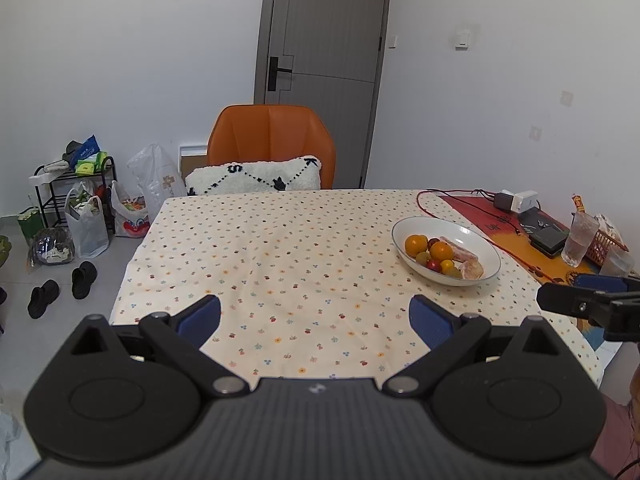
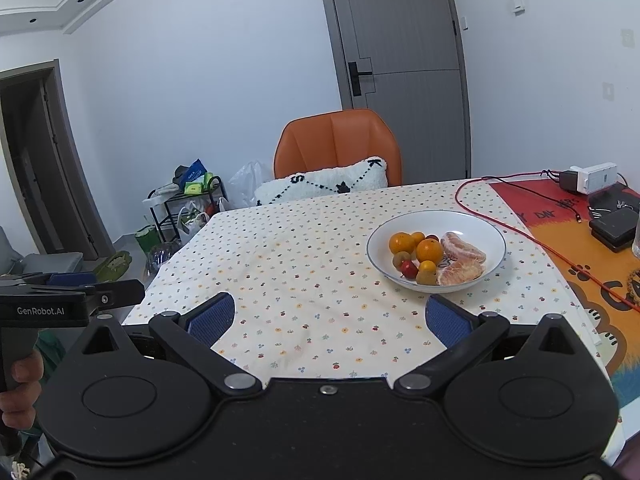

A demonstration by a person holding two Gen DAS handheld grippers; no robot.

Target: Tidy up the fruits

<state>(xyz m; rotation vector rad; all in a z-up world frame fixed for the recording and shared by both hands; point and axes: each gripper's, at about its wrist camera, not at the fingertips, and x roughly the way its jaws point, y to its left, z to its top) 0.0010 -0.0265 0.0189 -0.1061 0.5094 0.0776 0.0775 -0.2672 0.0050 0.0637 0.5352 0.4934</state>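
Observation:
A white bowl (image 1: 480, 236) (image 2: 480, 224) stands on the flower-print tablecloth (image 1: 280, 248) (image 2: 300, 264), right of centre. In it lie oranges (image 1: 416, 245) (image 2: 429, 250), small green and red fruits (image 1: 433, 265) (image 2: 408, 269) and peeled pomelo segments (image 1: 471, 269) (image 2: 460, 272). My left gripper (image 1: 316, 316) hovers open above the near table edge, nothing between its blue pads. My right gripper (image 2: 330, 320) is also open and empty, with the bowl just beyond its right finger. Each gripper shows at the edge of the other's view.
An orange chair (image 1: 272, 140) with a white cushion (image 1: 256, 176) stands at the far side. At the table's right lie a red cable (image 2: 520, 232), chargers (image 2: 592, 178), black boxes (image 2: 614, 226) and a glass (image 1: 578, 238). Bags, a rack and slippers (image 1: 64, 284) sit on the floor left.

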